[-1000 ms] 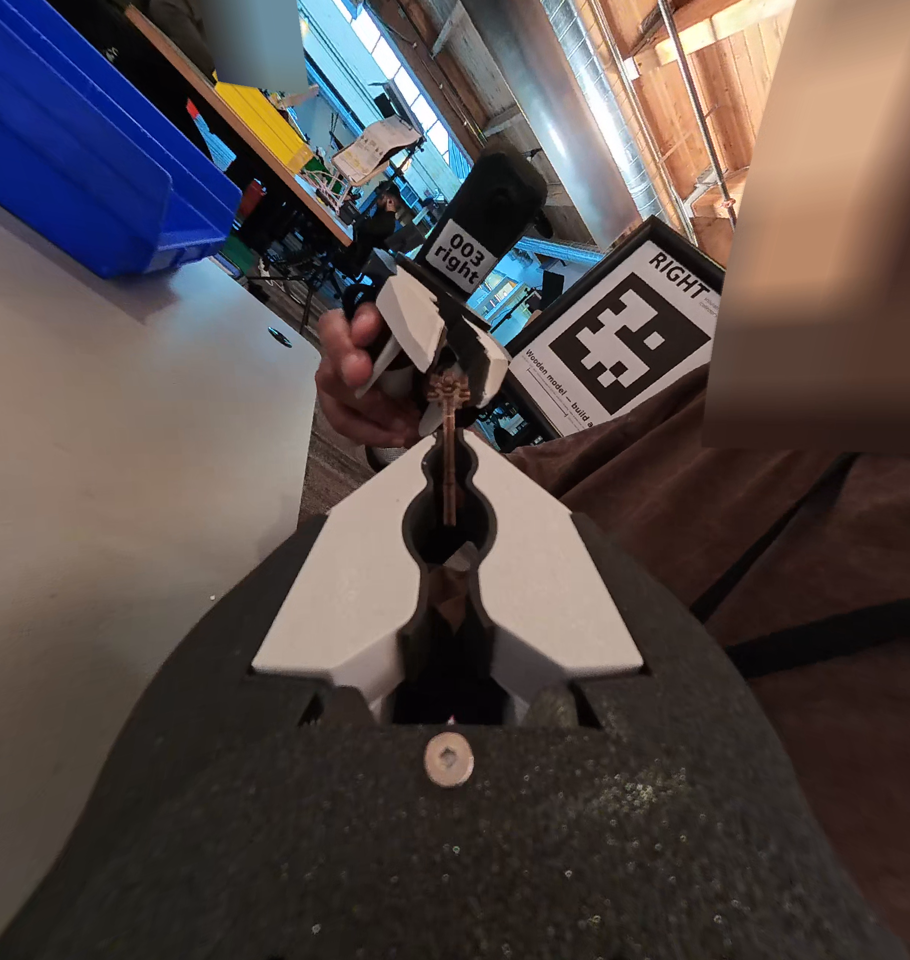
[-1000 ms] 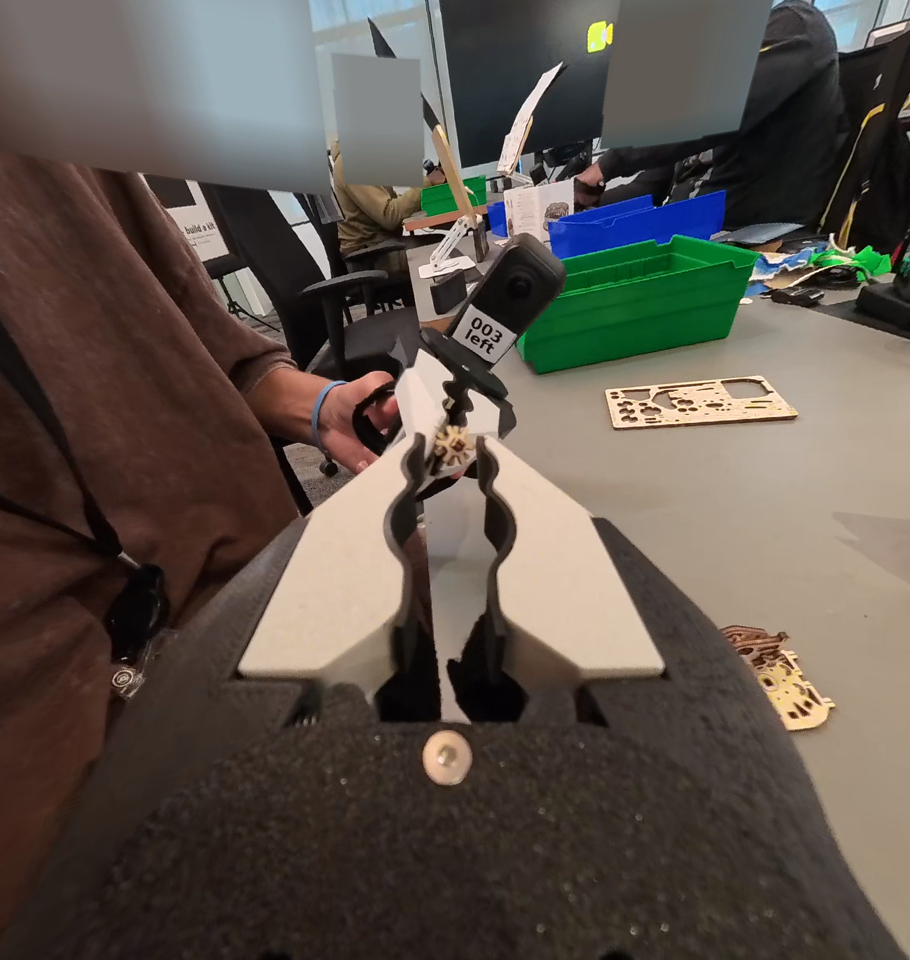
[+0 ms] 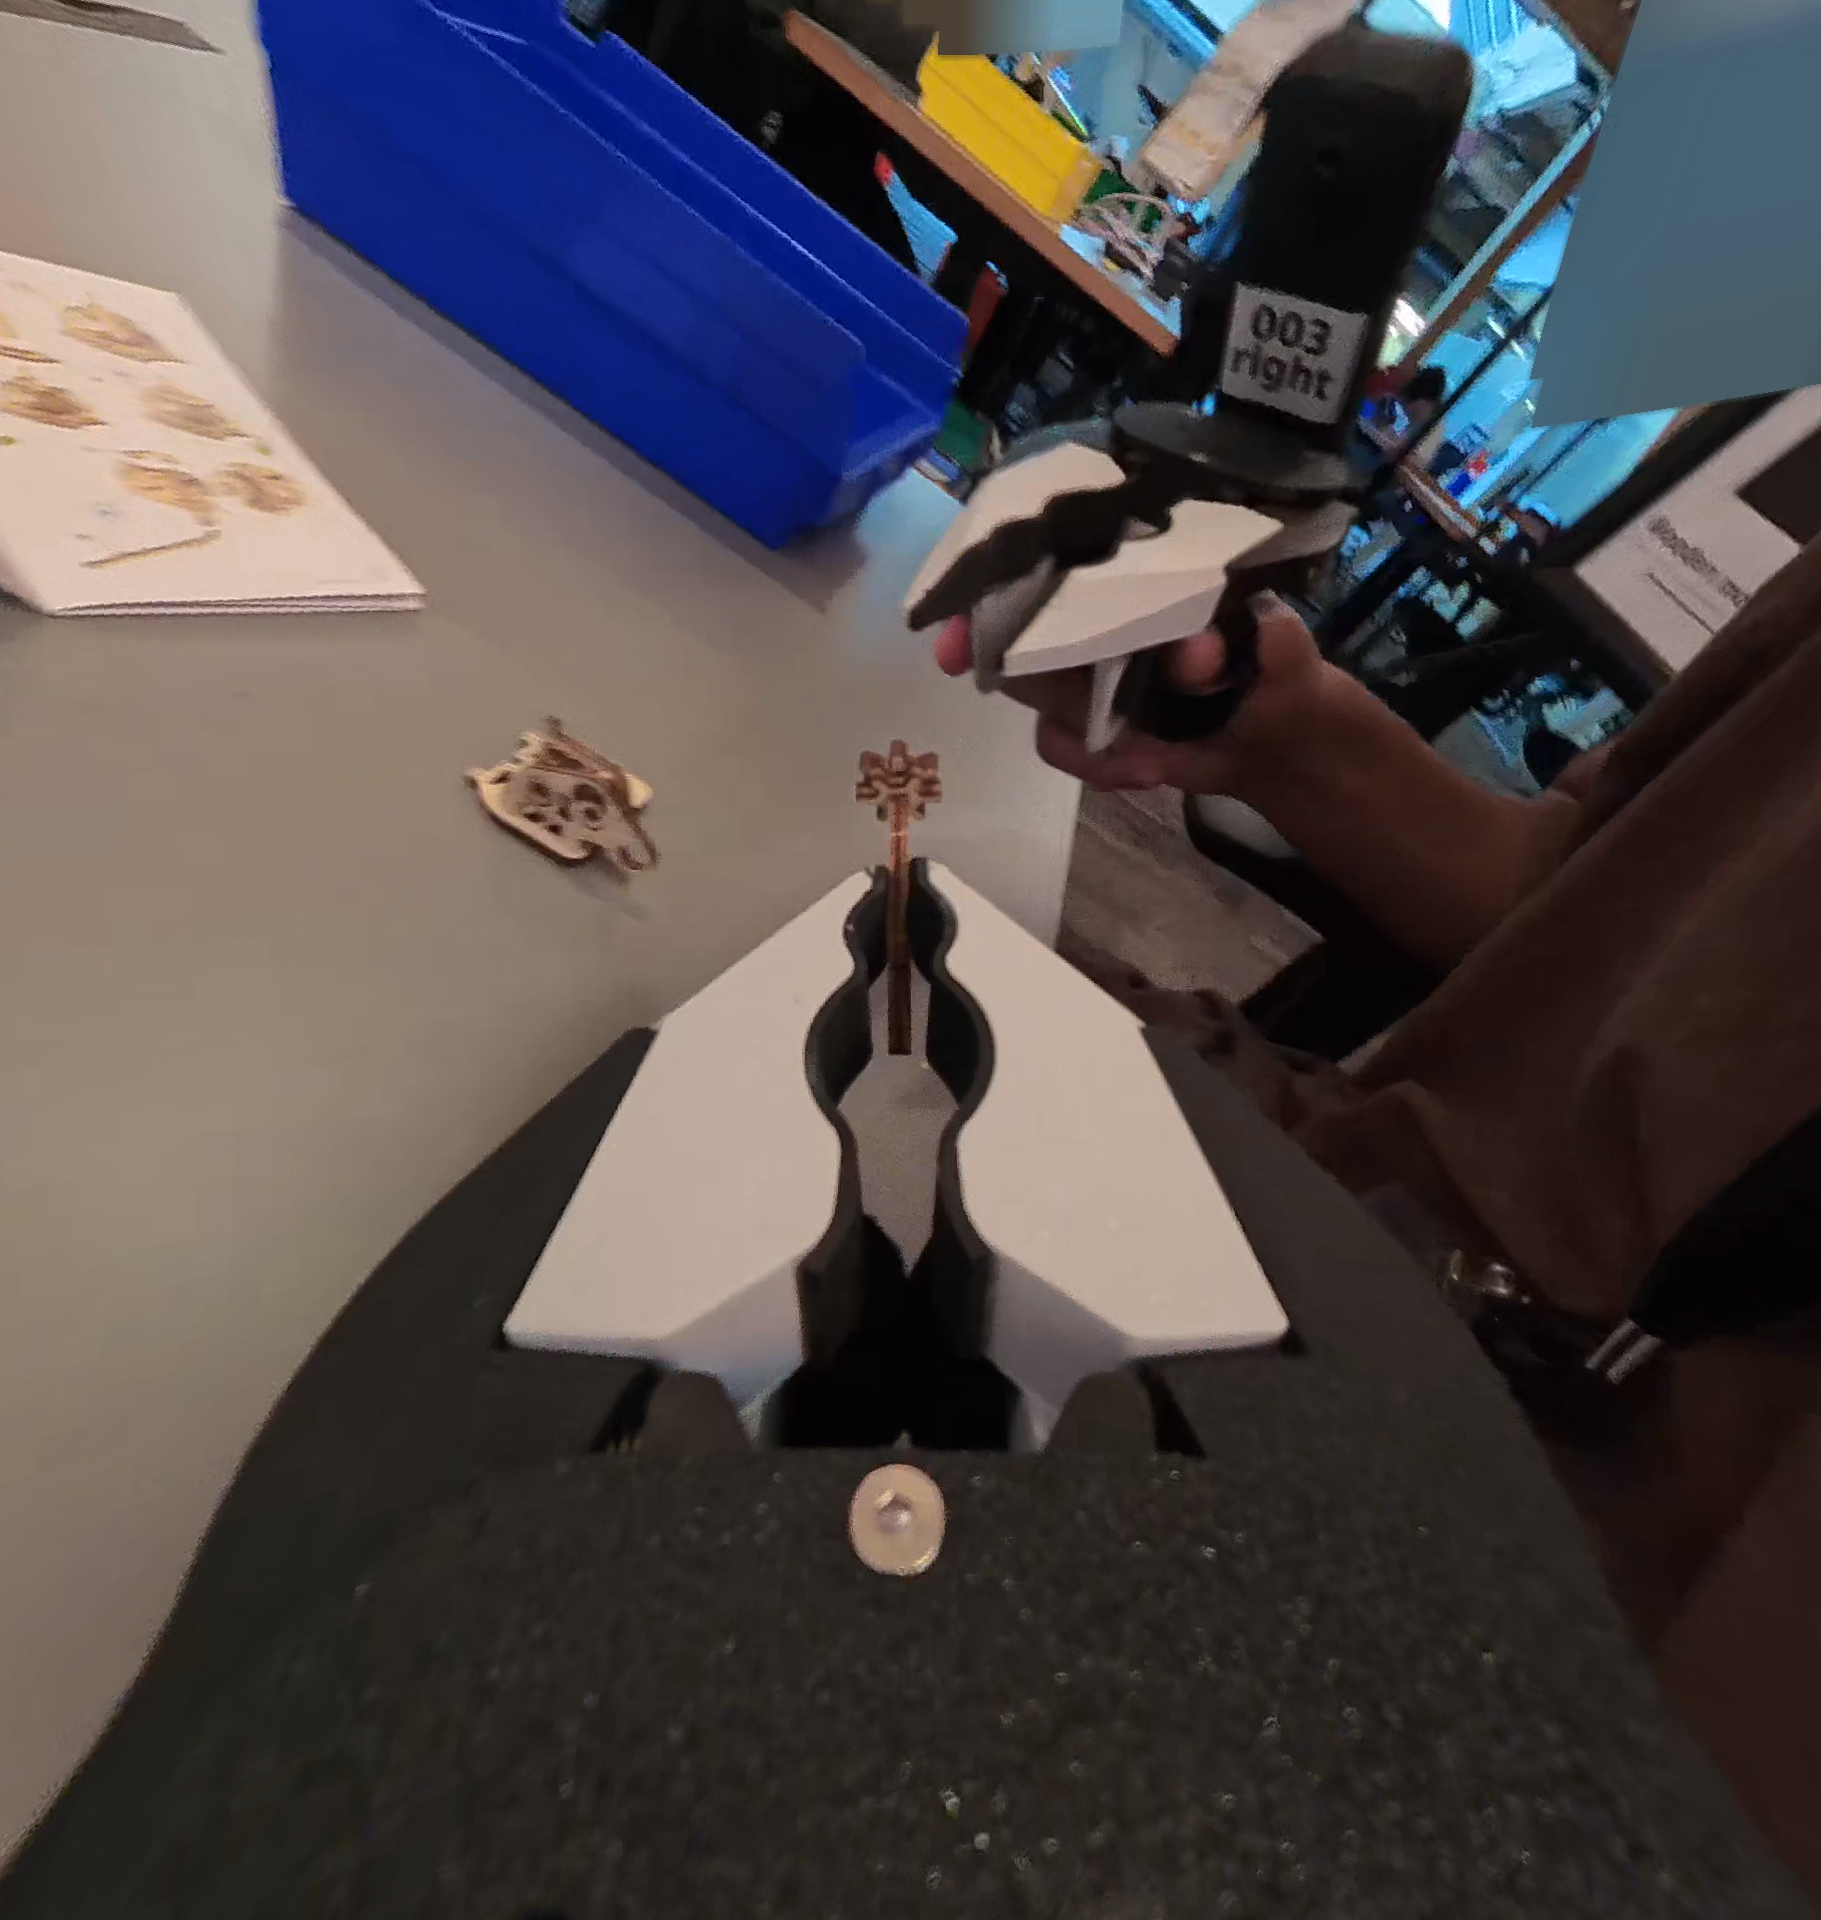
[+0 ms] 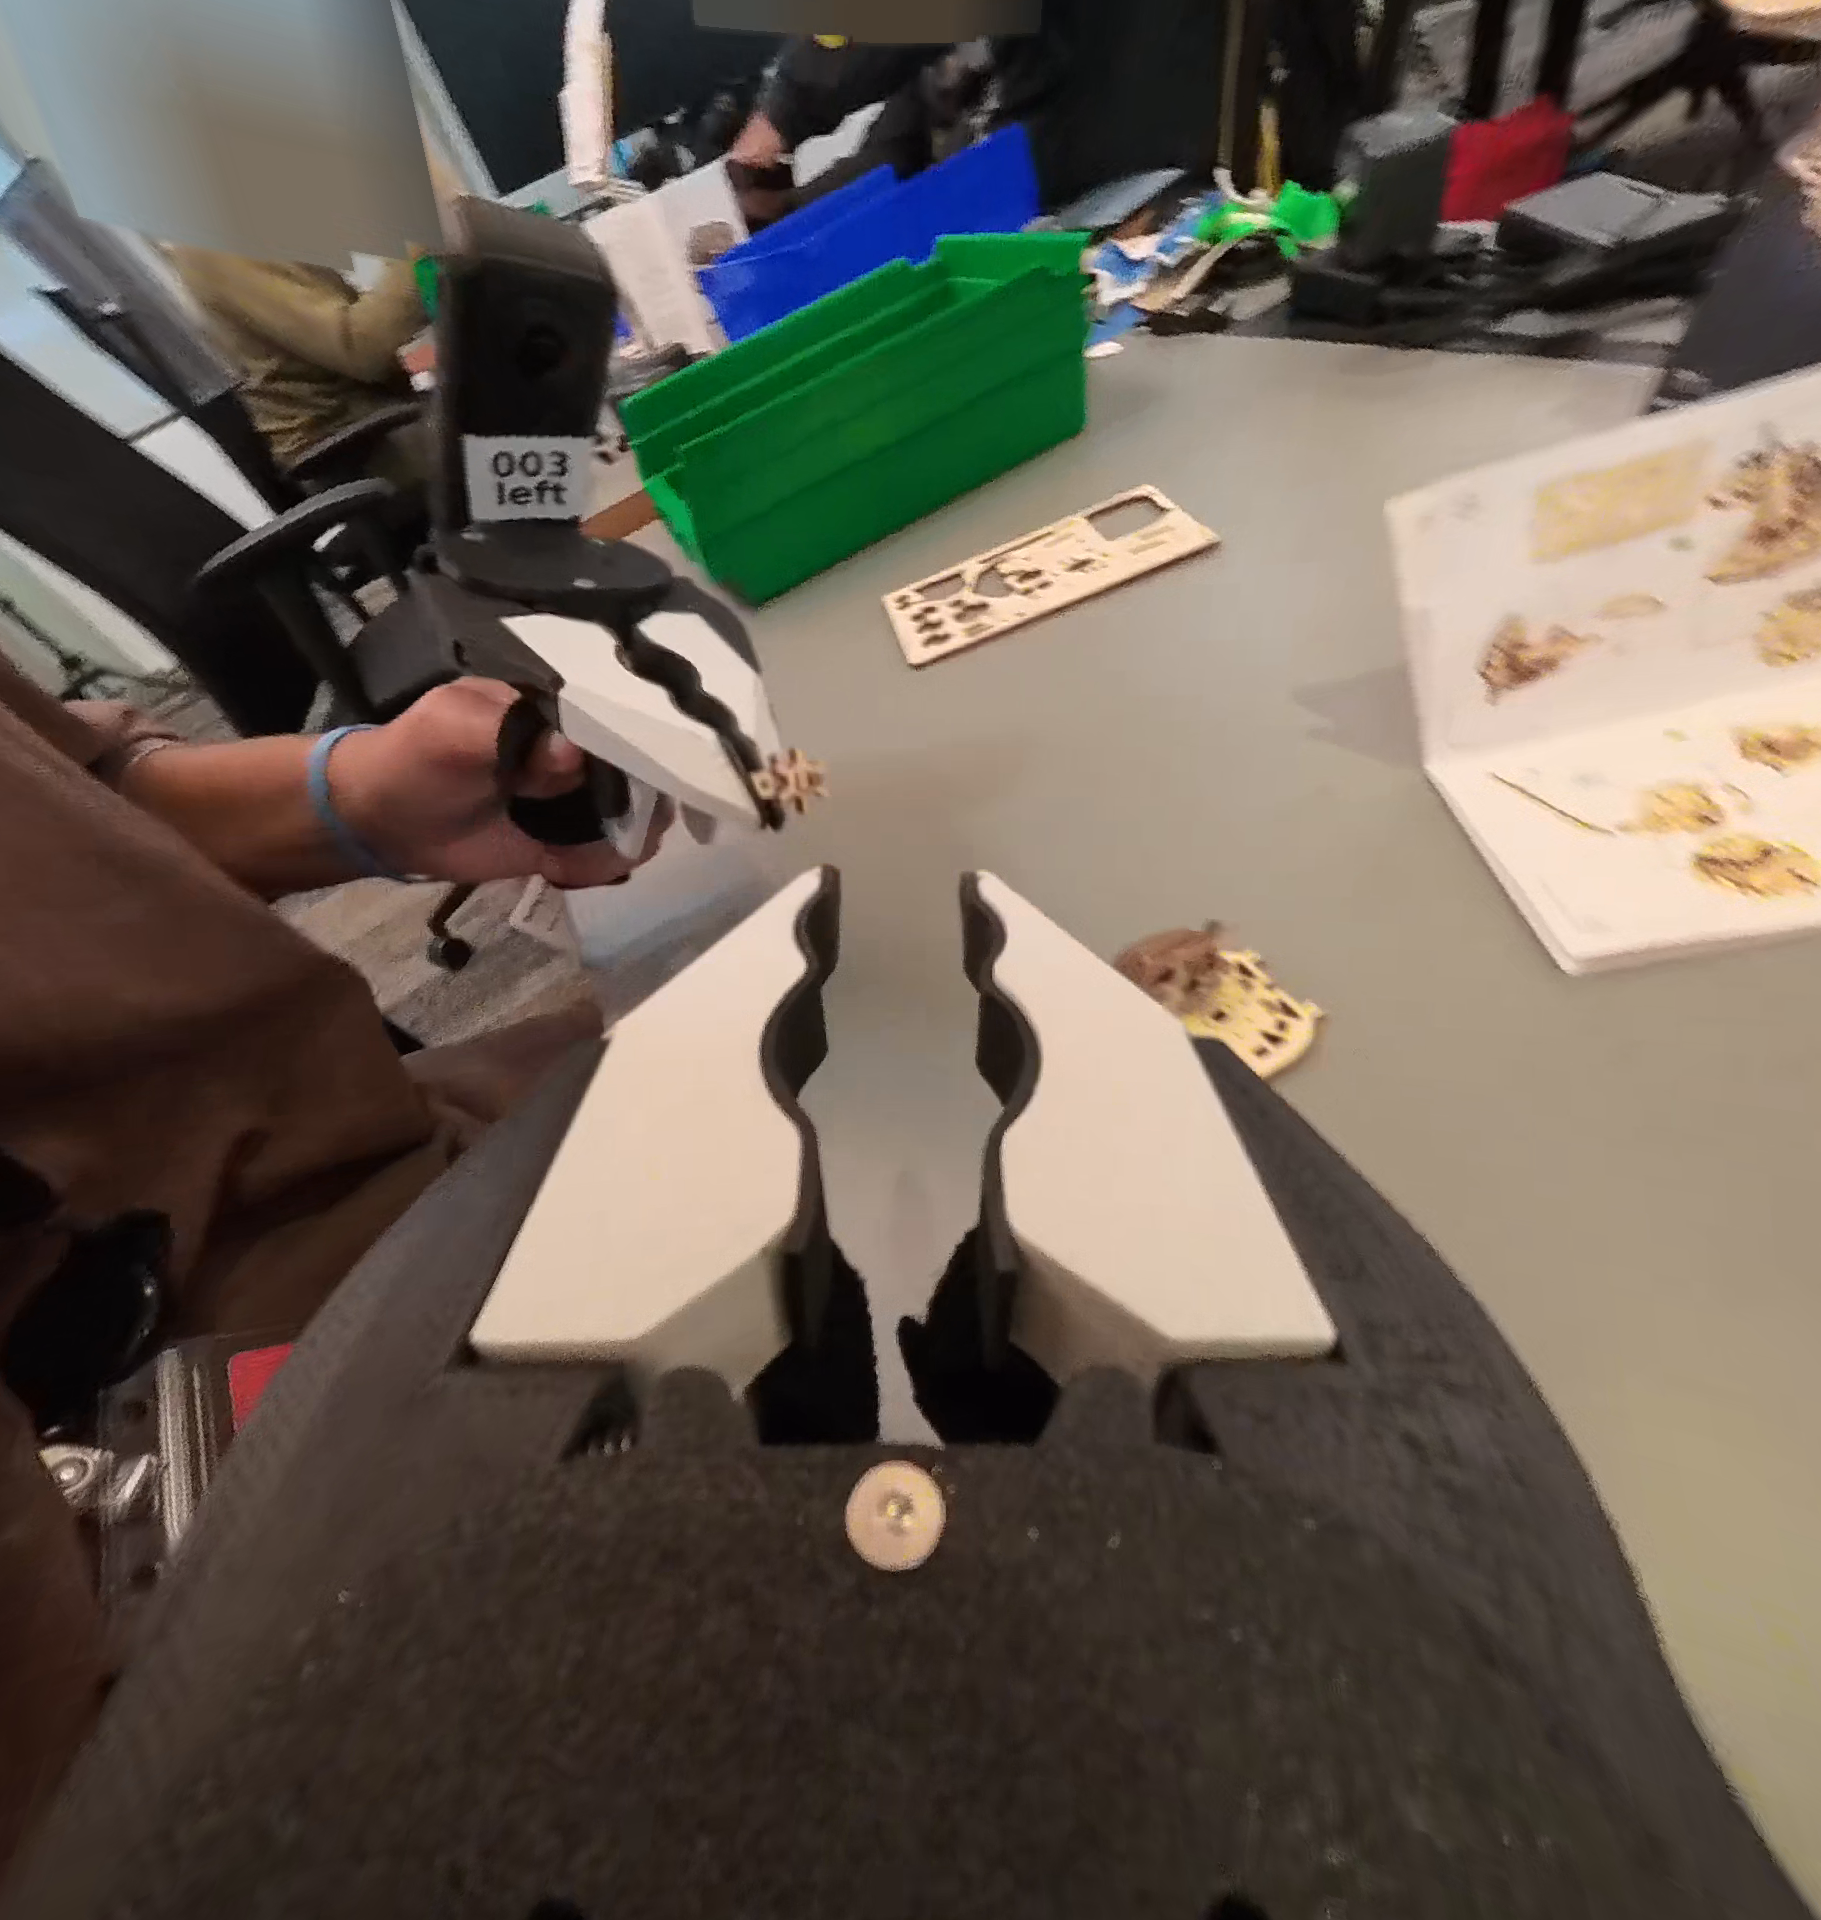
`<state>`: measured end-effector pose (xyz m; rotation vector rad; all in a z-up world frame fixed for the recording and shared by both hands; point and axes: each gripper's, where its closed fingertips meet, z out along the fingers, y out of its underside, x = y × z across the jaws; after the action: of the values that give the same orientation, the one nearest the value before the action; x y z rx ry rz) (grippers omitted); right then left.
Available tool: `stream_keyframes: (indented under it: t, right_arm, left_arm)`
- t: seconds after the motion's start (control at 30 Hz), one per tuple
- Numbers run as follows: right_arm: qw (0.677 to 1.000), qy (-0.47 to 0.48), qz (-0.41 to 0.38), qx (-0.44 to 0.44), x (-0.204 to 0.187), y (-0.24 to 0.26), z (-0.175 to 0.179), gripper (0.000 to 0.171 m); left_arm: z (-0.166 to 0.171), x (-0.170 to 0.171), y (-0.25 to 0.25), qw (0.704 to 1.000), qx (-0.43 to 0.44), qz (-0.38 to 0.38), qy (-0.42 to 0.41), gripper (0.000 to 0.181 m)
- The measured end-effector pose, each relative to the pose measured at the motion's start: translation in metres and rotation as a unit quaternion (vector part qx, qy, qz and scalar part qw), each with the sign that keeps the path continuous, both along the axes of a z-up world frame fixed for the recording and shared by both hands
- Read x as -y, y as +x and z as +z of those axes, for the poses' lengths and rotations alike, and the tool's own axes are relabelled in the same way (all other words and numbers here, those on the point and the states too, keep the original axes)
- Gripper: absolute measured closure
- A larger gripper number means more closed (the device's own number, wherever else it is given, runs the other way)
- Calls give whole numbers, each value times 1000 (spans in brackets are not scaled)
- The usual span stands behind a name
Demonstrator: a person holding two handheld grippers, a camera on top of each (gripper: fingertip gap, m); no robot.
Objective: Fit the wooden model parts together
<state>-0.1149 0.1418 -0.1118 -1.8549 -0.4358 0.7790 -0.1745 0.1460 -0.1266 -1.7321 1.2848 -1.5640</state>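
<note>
Wooden gear-on-shaft part, thin stem ending in a toothed wheel, pinched between the tips of the left gripper; its wheel projects beyond the fingertips above the grey table. Right gripper, empty, jaws parted with bare table showing between them, held apart from the left one. Partly assembled wooden model piece lying flat on the table just beside the right gripper's fingers. Punched-out wooden parts sheet farther off, near a green bin; open instruction booklet to the right; blue bin beyond.
</note>
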Motion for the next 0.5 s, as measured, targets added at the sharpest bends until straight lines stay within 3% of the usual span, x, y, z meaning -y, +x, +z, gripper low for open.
stream_keyframes:
  t: [0.2, 0.37, 0.5]
  right_arm:
    - [996, -53, -56, -53, -10, 40, -11, 149]
    - [986, -70, -70, -135, -14, 60, -7, 149]
    - [977, -82, -75, -183, -15, 74, -3, 147]
  left_arm:
    - [-4, -38, 30, 998, 10, 49, -35, 180]
    - [0, -35, 78, 998, 13, 18, -51, 181]
    - [-13, -30, 108, 999, -42, -4, -29, 180]
